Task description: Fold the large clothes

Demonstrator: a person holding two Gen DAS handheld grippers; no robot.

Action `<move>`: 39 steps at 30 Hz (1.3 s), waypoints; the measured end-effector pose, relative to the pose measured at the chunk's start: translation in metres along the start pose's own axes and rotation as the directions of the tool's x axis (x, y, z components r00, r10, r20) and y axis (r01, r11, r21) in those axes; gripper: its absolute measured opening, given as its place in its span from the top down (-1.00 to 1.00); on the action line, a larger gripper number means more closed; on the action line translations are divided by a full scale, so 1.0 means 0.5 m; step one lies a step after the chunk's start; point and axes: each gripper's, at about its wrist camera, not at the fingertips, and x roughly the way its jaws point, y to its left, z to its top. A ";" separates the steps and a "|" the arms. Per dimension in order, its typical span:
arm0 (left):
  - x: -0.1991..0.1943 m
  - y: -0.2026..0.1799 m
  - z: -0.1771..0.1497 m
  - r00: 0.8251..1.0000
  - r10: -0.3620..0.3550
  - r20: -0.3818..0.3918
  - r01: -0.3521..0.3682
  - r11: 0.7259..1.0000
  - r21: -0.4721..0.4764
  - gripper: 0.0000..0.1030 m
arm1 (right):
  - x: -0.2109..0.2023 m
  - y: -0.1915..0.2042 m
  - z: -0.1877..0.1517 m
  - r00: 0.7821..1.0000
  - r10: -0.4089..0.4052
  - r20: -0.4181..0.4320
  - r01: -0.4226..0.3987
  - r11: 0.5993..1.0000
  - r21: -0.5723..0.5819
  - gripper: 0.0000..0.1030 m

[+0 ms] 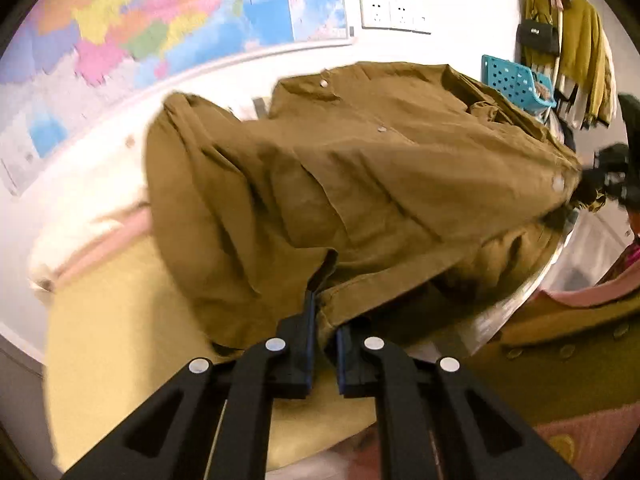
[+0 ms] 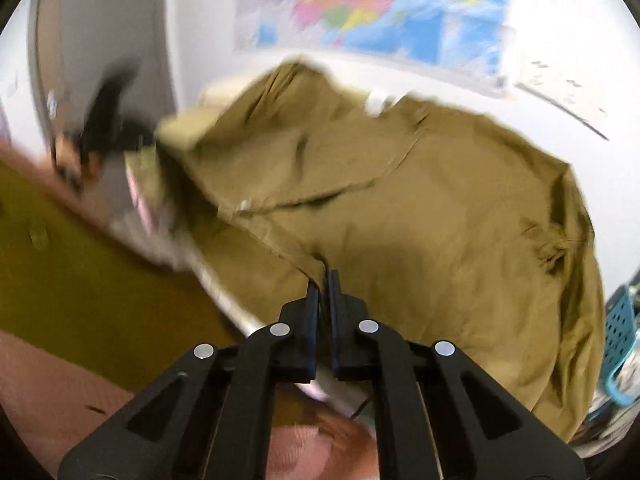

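Both the left gripper [image 1: 325,316] and right gripper [image 2: 323,284] pinch edges of the olive-brown shirt [image 1: 360,168].

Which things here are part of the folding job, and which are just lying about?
Job: brown shirt, held by left gripper and right gripper; table.

Lying about: blue basket, wall map, black handbag, hanging yellow garment, wall sockets.

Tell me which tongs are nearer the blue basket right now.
Right, I'd judge. The right tongs grip the brown shirt with the blue basket close beside them. The left tongs hold the opposite shirt edge, basket far across.
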 end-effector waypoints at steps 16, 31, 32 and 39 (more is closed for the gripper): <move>-0.131 -0.010 0.008 0.916 -0.297 0.269 0.280 0.955 0.099 -0.32 | -0.064 -0.186 -0.064 0.992 0.005 0.123 -0.046 0.943 0.331 -0.02; 0.121 -0.161 0.147 0.920 -0.392 -0.021 0.389 0.901 0.191 -0.47 | -0.089 -0.369 -0.138 0.934 -0.350 -0.072 0.325 0.748 0.579 -0.61; 0.126 -0.157 0.152 0.920 -0.393 -0.011 0.387 0.902 0.189 -0.52 | -0.094 -0.385 -0.150 0.925 -0.371 -0.083 0.343 0.719 0.605 -0.65; 0.149 -0.175 0.211 0.913 -0.407 0.008 0.399 0.897 0.190 -0.52 | -0.024 -0.486 -0.199 0.964 -0.221 -0.147 0.260 0.677 0.688 0.90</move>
